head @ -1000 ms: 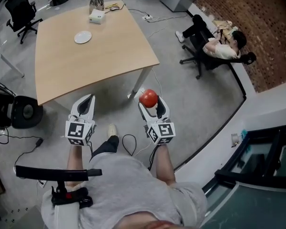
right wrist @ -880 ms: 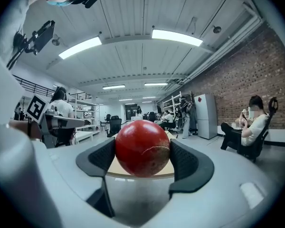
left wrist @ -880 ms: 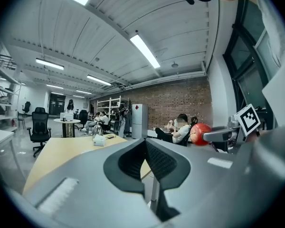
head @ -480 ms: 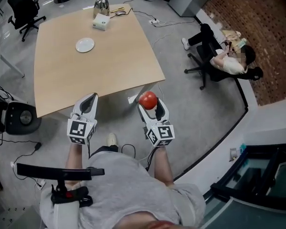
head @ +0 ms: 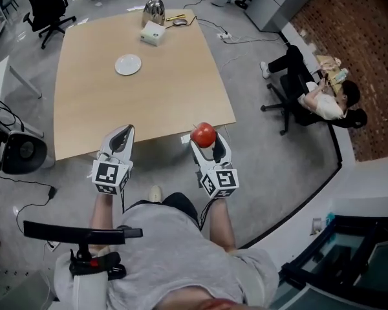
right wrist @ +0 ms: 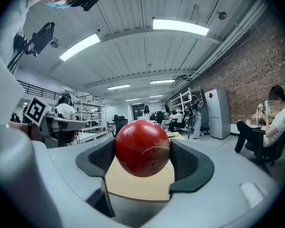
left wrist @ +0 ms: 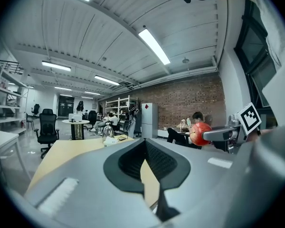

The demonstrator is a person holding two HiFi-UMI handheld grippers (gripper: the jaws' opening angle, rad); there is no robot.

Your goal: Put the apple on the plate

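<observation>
A red apple (head: 204,134) (right wrist: 142,147) (left wrist: 200,133) is clamped between the jaws of my right gripper (head: 207,141) (right wrist: 143,158), held in the air just off the near right corner of the wooden table (head: 110,102). The small white plate (head: 128,64) lies far off on the table's far half. My left gripper (head: 119,139) (left wrist: 143,161) hovers over the table's near edge, jaws pressed together with nothing between them.
At the table's far edge stand a white box (head: 152,35) and a metal kettle (head: 154,8). A person (head: 323,99) sits in an office chair at the right. Black chairs (head: 46,5) stand at the far left; cables lie on the floor.
The table has drawn closer: both grippers moved forward, the apple now near the table's corner and the left gripper over its near edge. Grips unchanged.
</observation>
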